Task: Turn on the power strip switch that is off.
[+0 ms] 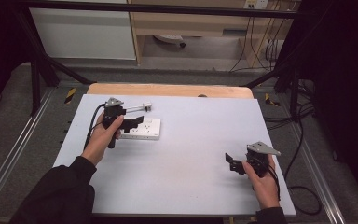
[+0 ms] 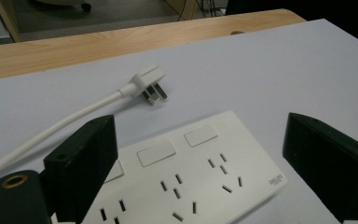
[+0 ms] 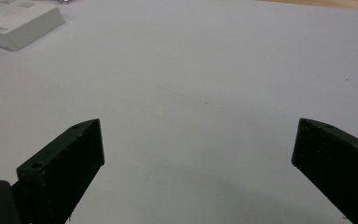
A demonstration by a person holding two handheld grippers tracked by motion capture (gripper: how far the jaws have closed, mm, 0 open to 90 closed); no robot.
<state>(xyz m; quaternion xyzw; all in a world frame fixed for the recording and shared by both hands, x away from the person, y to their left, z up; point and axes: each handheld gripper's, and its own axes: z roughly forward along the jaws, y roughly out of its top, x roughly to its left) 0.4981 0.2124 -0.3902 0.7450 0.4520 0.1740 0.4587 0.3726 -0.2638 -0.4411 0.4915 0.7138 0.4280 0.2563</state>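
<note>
Tabletop: pale grey-white sheet over a wooden board, wood edge showing along the far side.

Power strip: white, flat on the tabletop, left half, toward the far side. In the left gripper view, three rectangular switches and rows of socket slots facing up, small grey marking at one corner.

Cord: white, lying on the tabletop beyond the strip, running in from the left to the plug.

Plug: white, three metal prongs, lying loose on the tabletop just beyond the far edge of the power strip, apart from it, not seated in any socket. Same plug seen from above near the far-left part of the sheet.

Left tongs: held in the left hand, poised over the left end of the power strip. Jaws spread wide, nothing between the pads; strip visible below the gap, plug farther off, untouched.

Right tongs: held in the right hand at the near-right of the tabletop, well apart from strip and plug. Jaws spread wide, bare tabletop between them; a corner of the power strip at far left in that view.
</note>
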